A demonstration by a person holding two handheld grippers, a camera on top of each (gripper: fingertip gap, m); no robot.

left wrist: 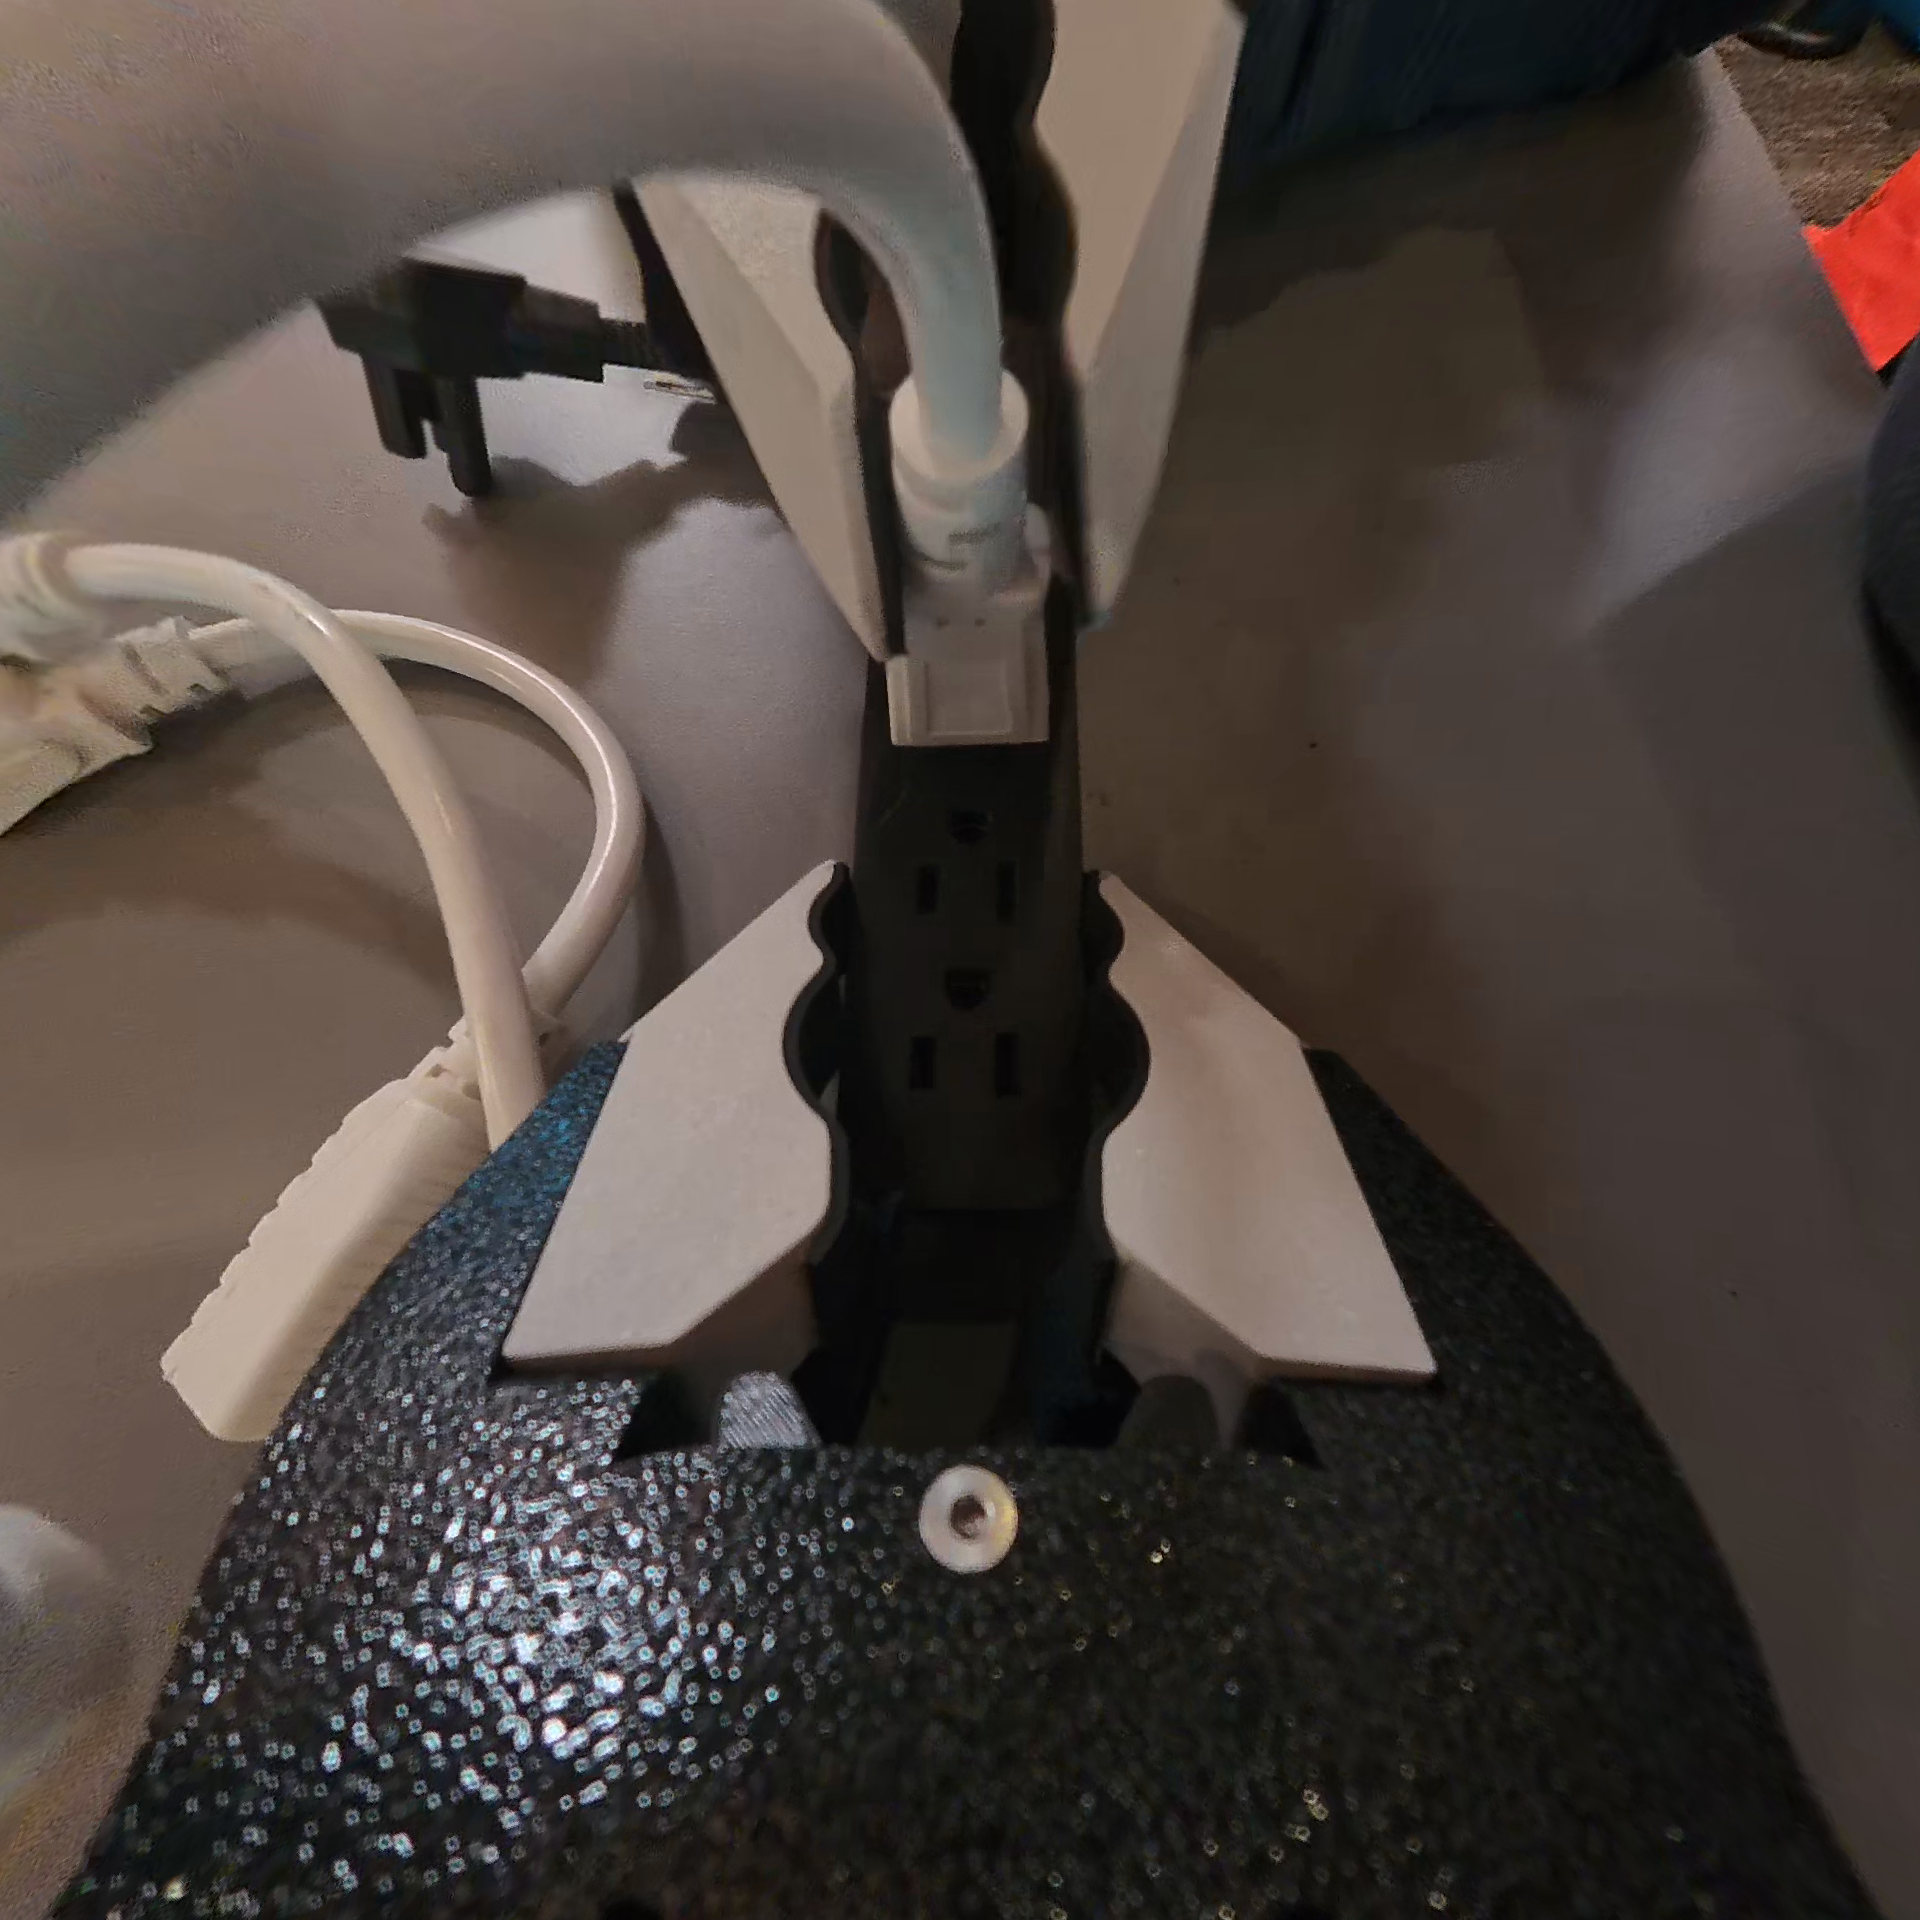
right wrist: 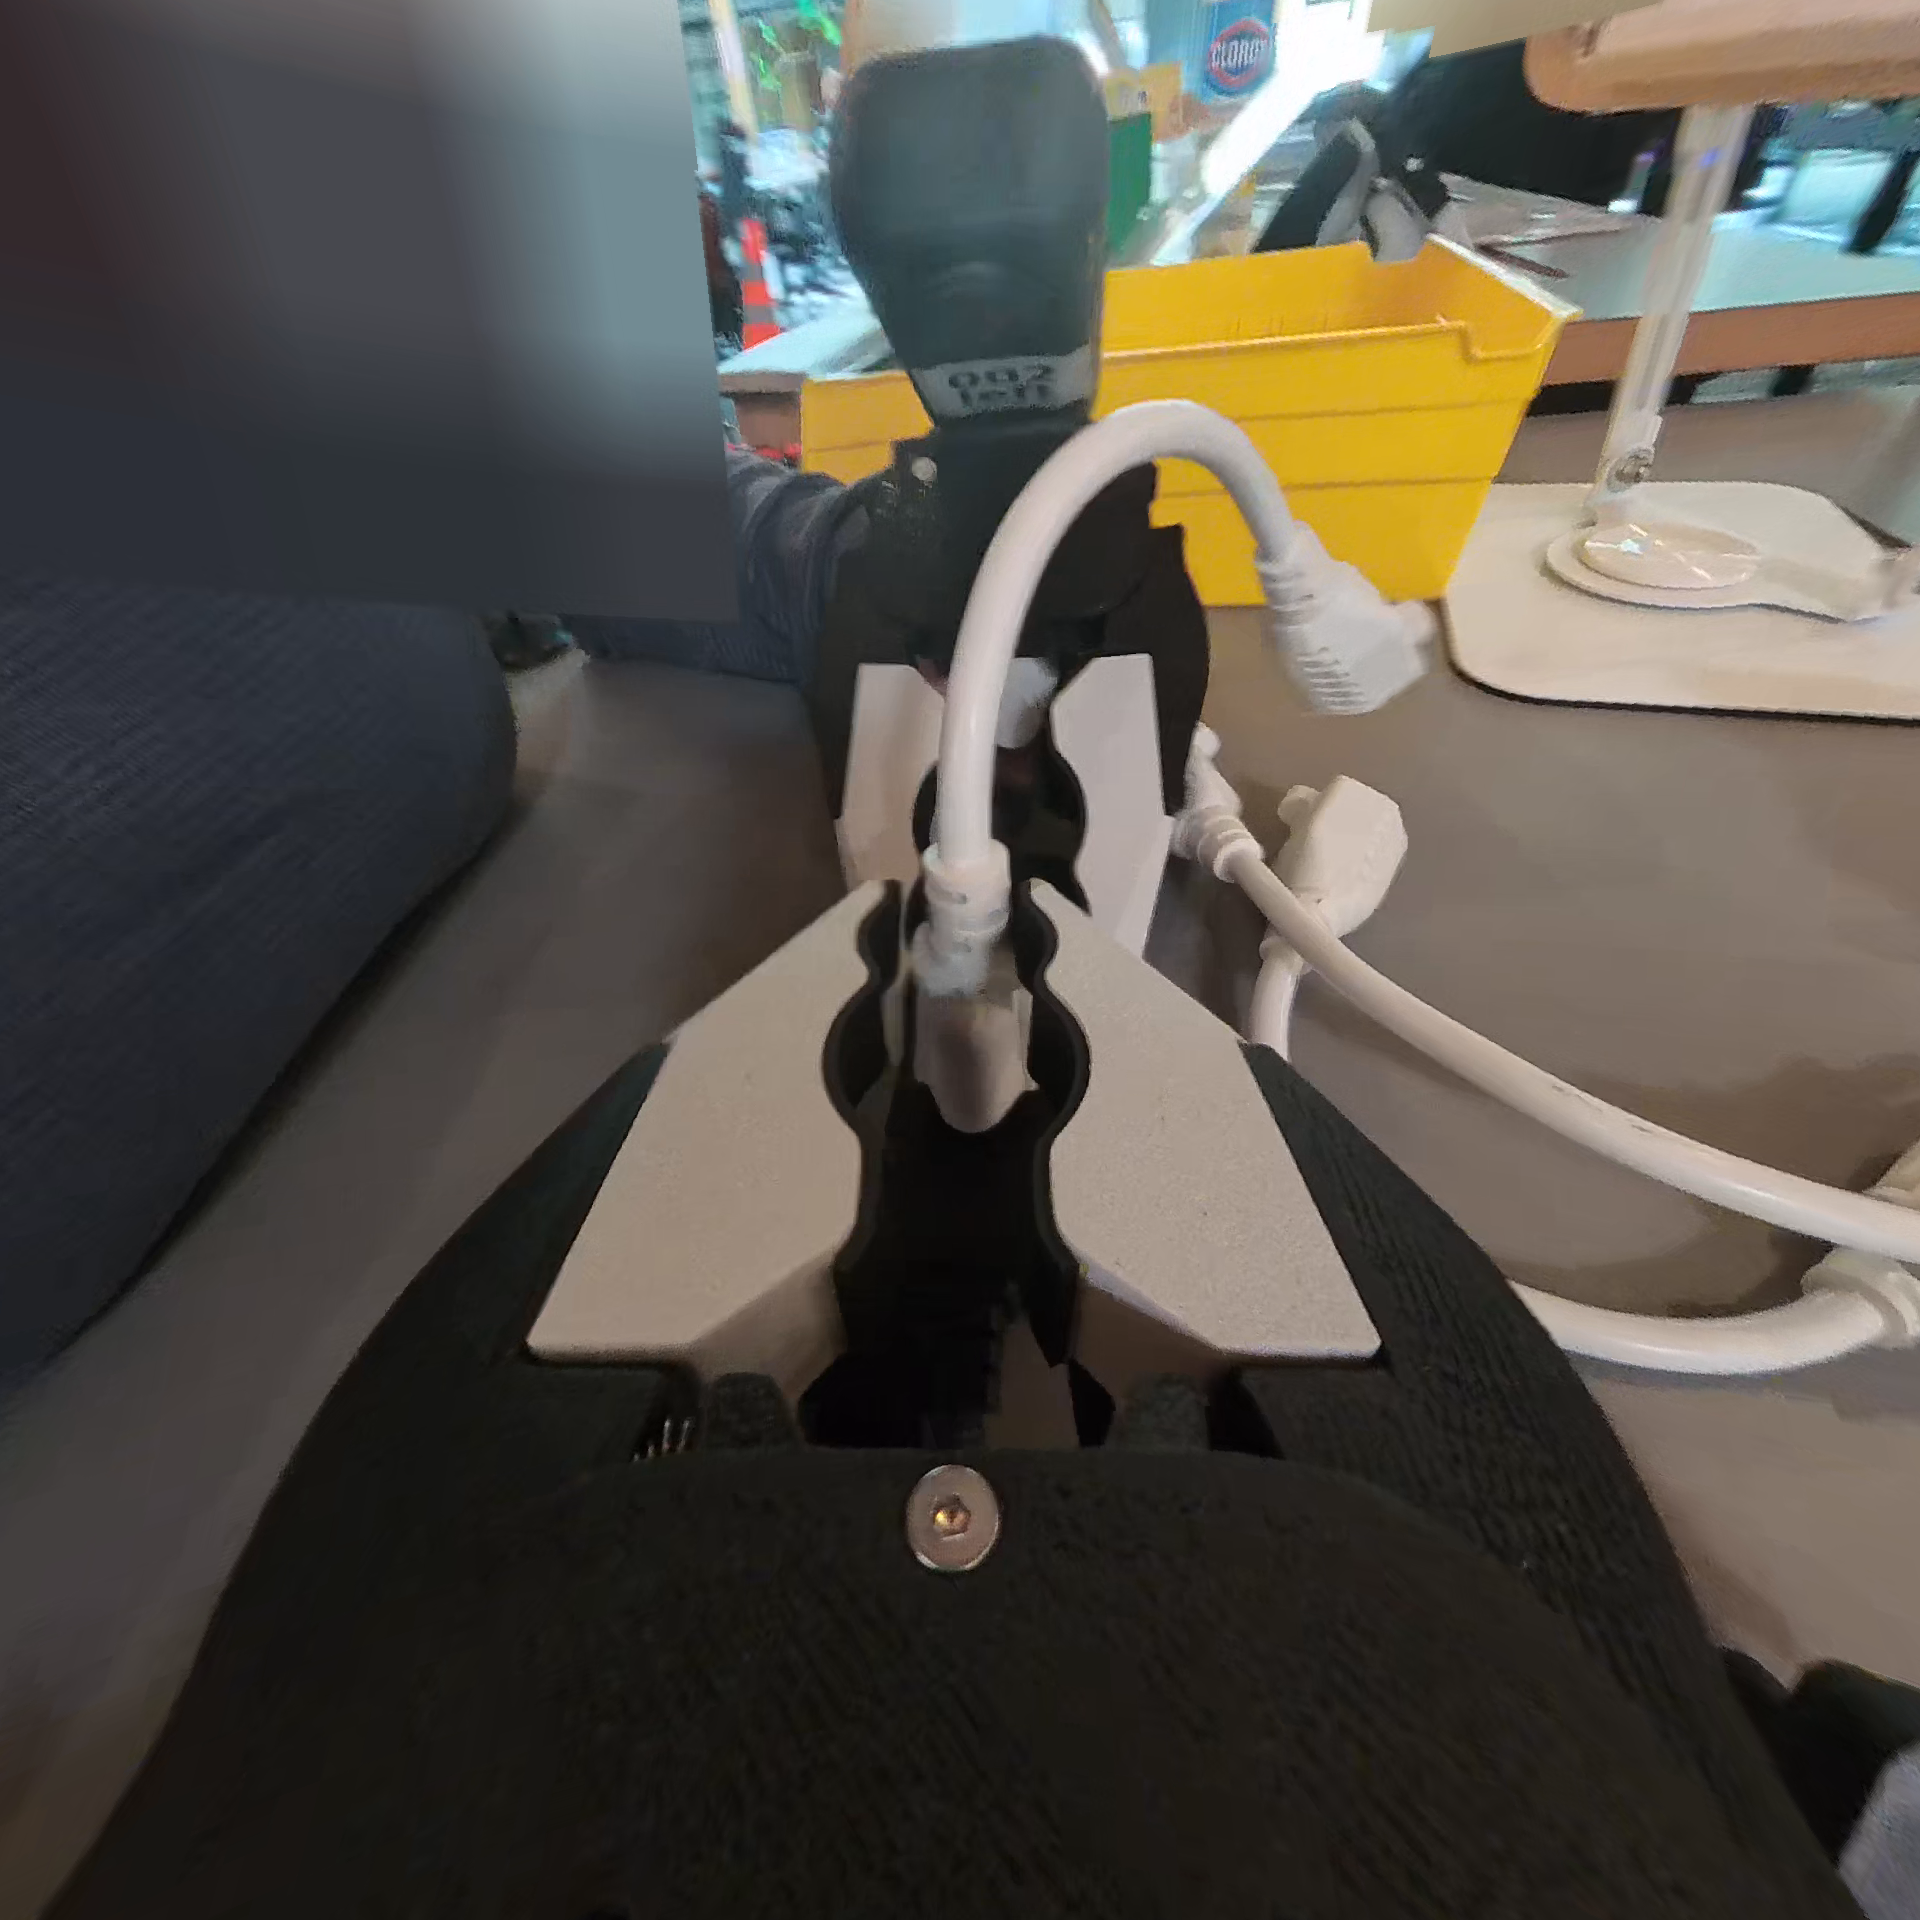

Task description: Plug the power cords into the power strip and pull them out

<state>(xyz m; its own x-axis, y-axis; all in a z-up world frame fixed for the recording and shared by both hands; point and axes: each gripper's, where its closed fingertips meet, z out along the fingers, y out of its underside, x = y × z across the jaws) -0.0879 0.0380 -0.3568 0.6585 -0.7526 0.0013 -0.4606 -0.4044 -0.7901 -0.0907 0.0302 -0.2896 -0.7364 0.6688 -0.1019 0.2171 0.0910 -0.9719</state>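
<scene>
Your left tongs [left wrist: 961,1049] are closed narrow around the long black plastic power strip [left wrist: 961,997], pinning it flat against the grey desk [left wrist: 1455,831]. Your right tongs [right wrist: 961,997] are clamped on the white moulded plug [right wrist: 966,1060] of a short white power cord [right wrist: 997,582], which arches up and over to a second white plug end [right wrist: 1330,634] hanging free in the air.

As for progress, the held plug sits right at the face of the strip, at an outlet beyond the two bare outlets nearest your left tongs. It may be seated or only partly in; the prongs are hidden, so you cannot be sure from here. Either way this is mid-cycle: at least two outlets stand empty, and several other white cords [left wrist: 499,831] lie loose on the desk beside the strip, unplugged. A black plug [left wrist: 447,343] with its prongs showing also lies off the strip, farther back.

The left wrist view gives you the outlet faces and the plug's contact with the strip, which the right wrist view hides behind its own fingers. The right wrist view alone shows the cord's full arch and dangling end, plus a yellow plastic bin [right wrist: 1299,416] and a white lamp base [right wrist: 1662,551] behind.
</scene>
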